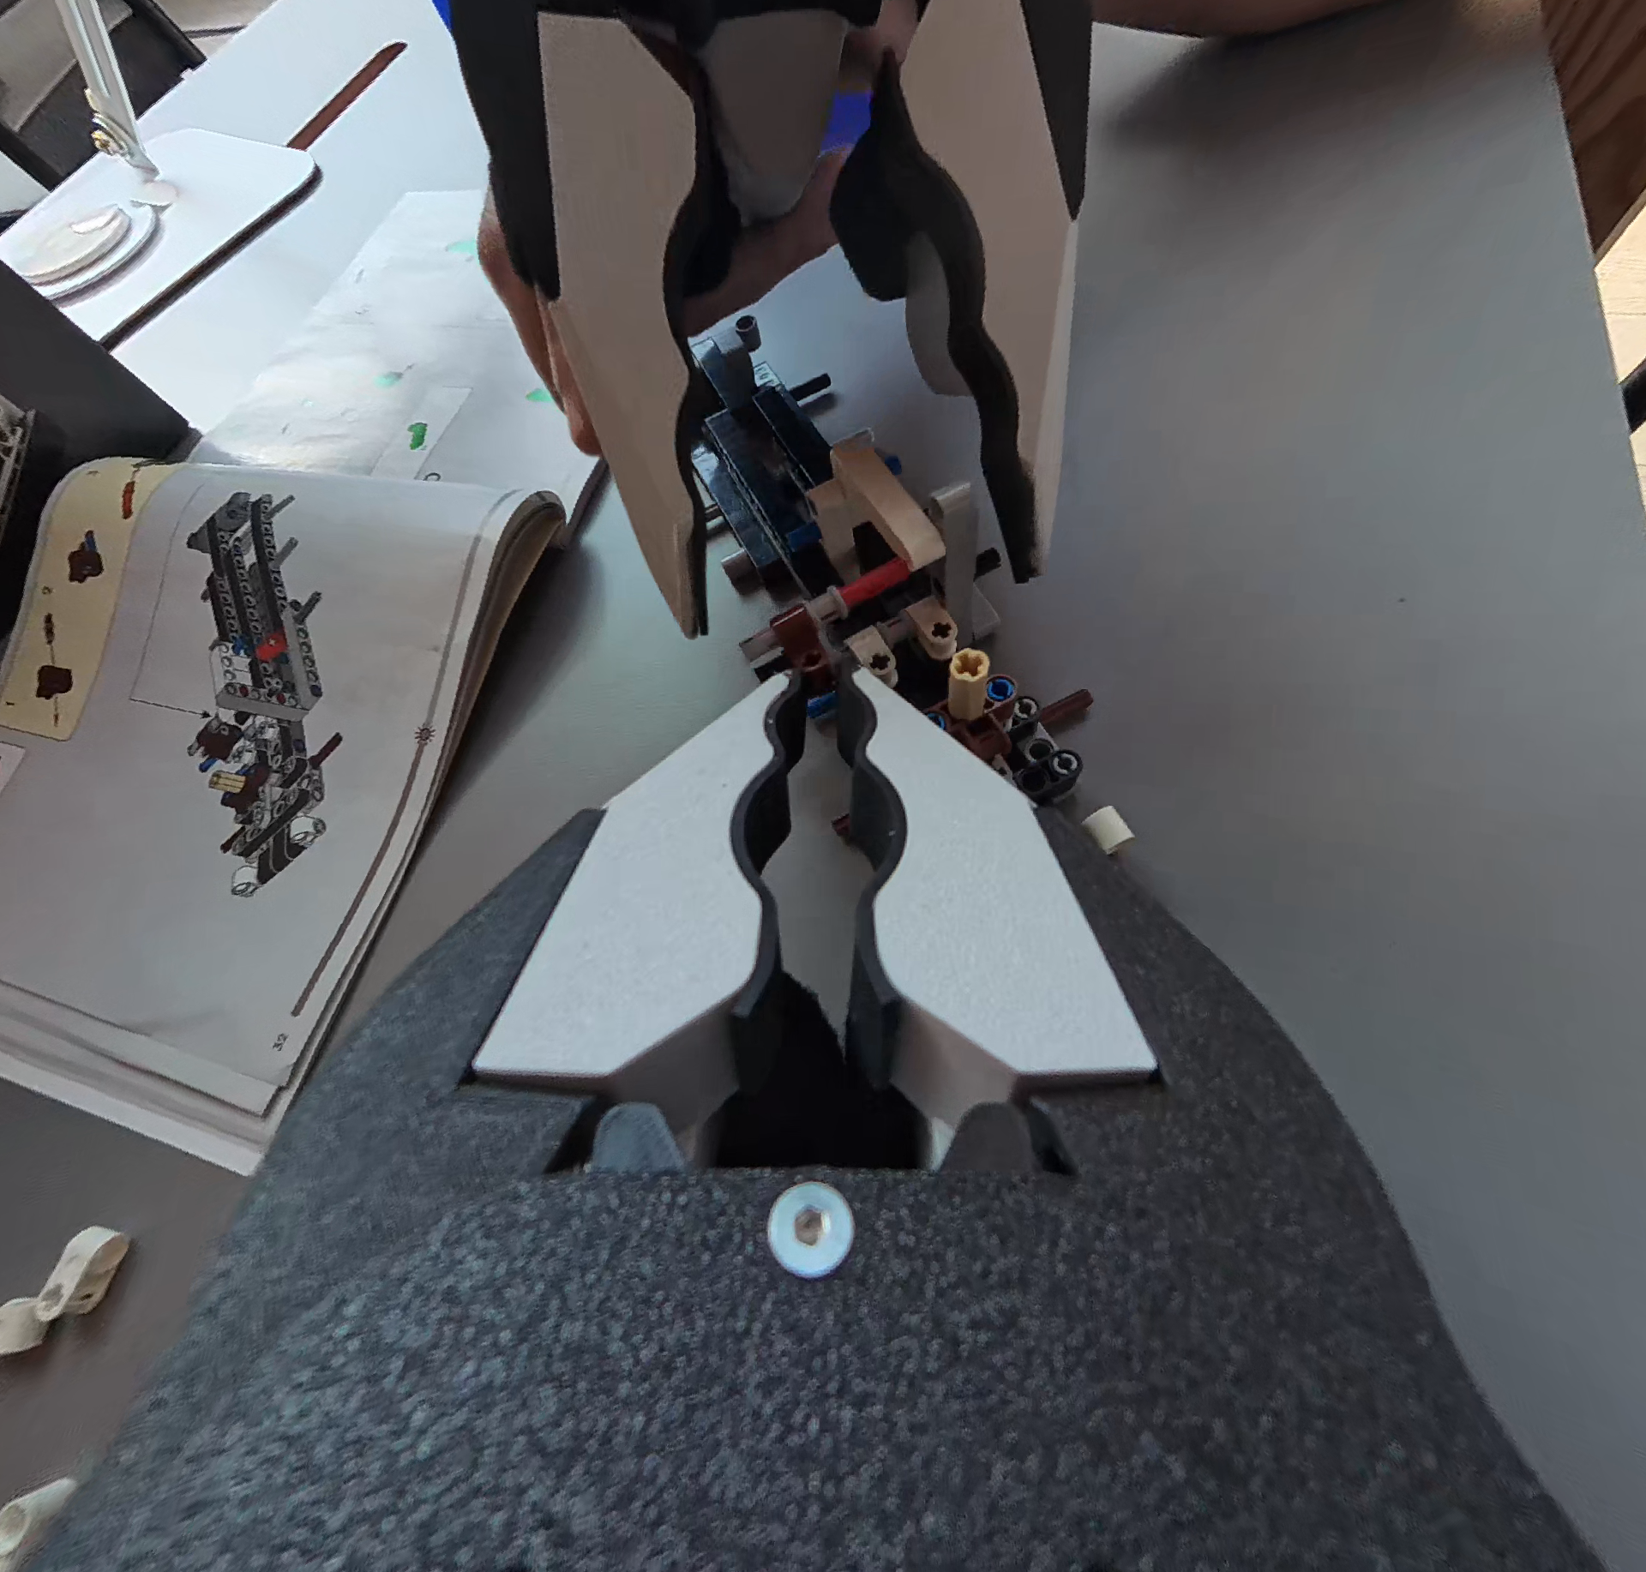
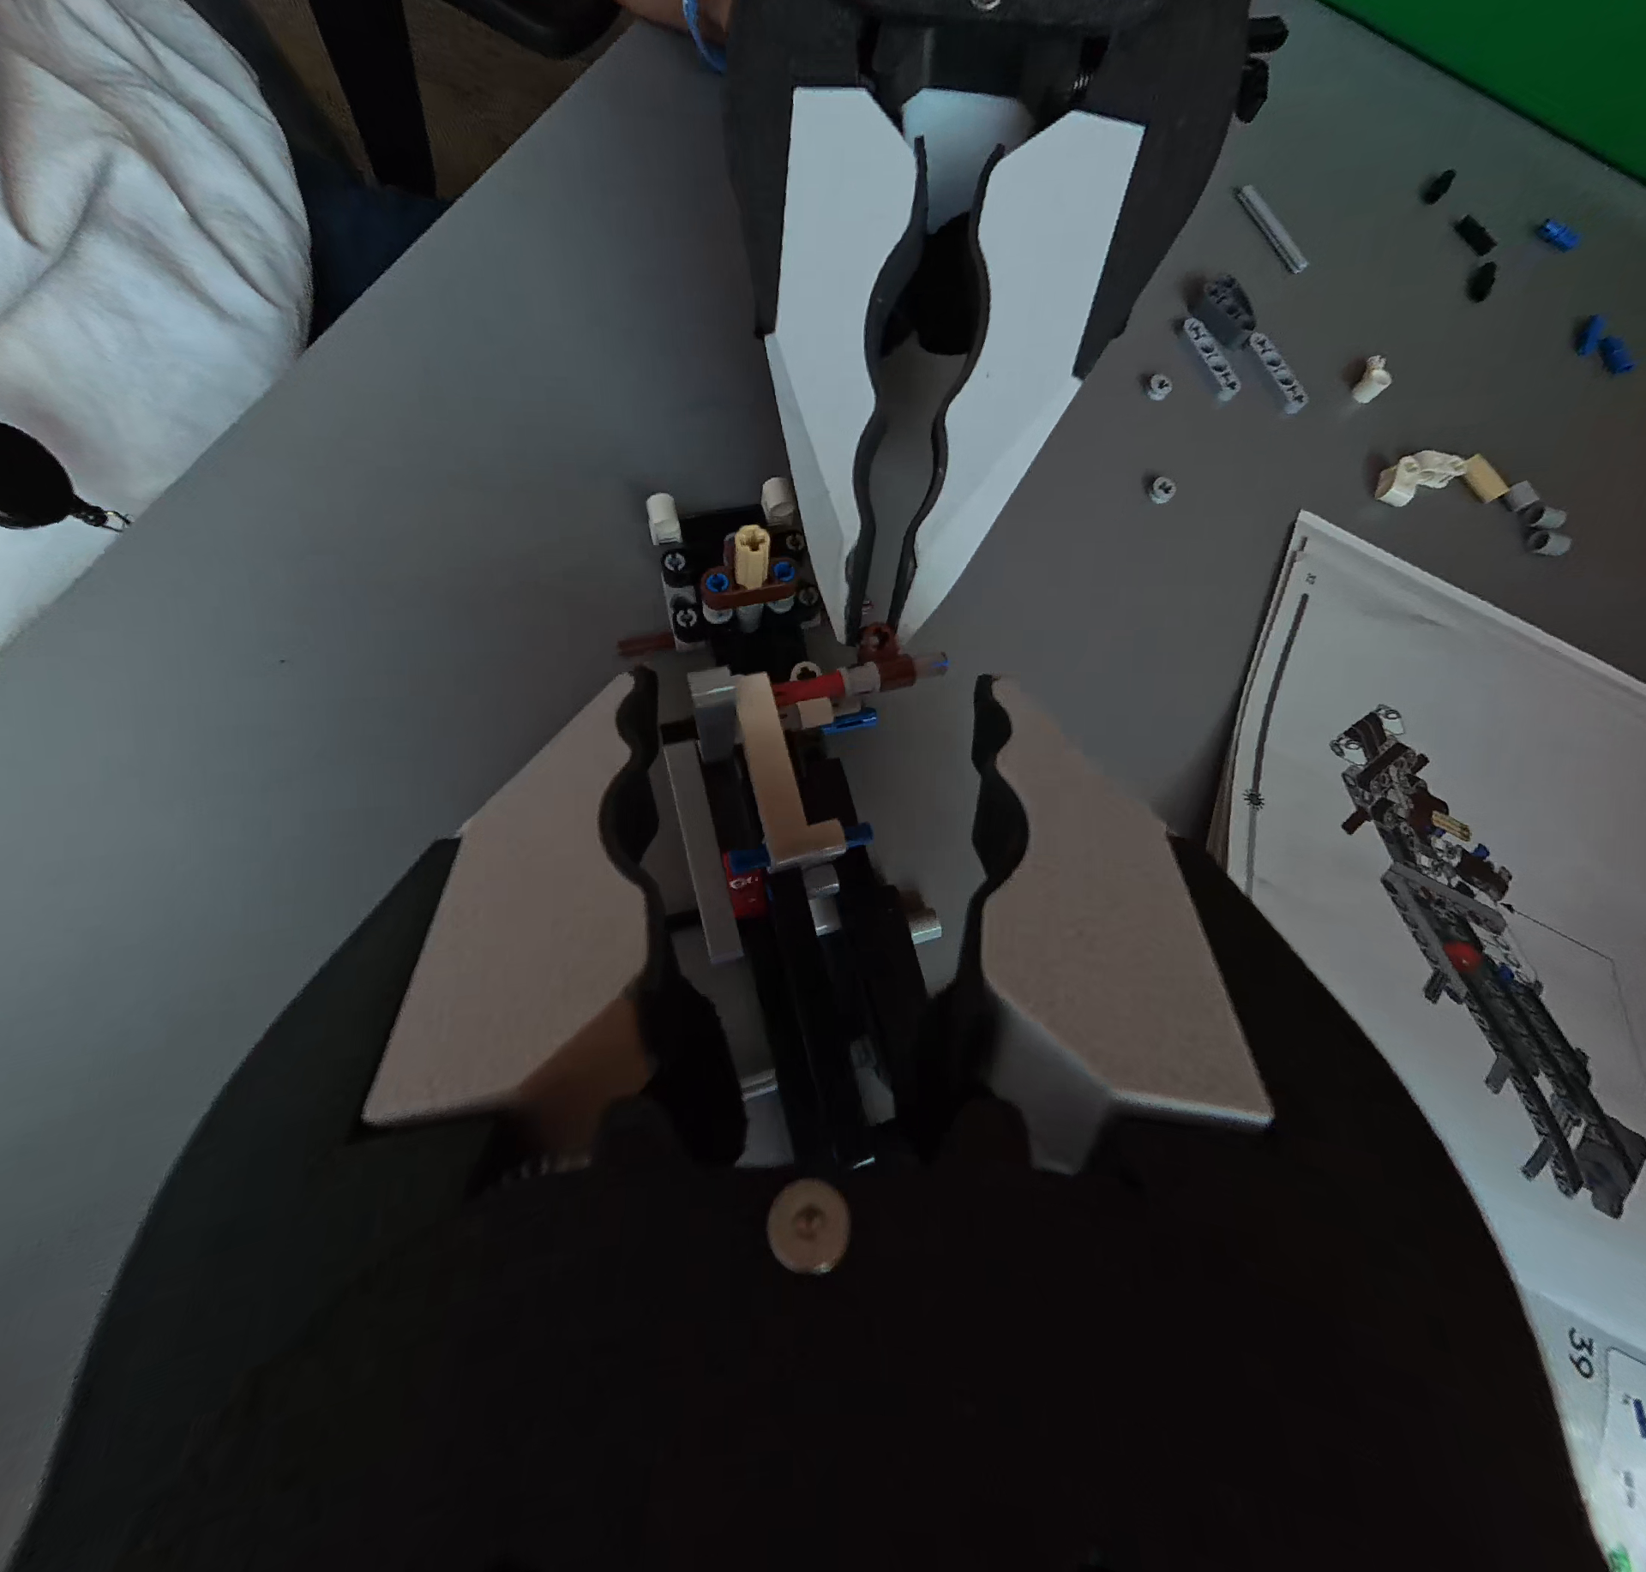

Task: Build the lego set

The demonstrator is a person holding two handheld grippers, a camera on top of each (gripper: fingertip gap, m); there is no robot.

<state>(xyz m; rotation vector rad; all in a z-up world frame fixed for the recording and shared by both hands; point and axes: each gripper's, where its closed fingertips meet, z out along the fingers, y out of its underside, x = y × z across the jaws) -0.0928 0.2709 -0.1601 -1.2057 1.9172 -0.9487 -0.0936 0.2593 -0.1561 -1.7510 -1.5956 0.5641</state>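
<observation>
Pinching a brown connector [image 1: 795, 639] on the lego model [image 2: 784, 870] with my left tongs [image 1: 819, 683]; right tongs [image 2: 806, 683] gape around its body.

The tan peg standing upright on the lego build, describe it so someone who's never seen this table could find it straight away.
Start at the long dark lego build in the middle of the grey table, between the two grippers. Go to the end nearest the left gripper, where a brown beam with blue pins lies across a black block. The tan peg stands on that beam, the only upright piece with a cross-shaped hole on top.
</observation>
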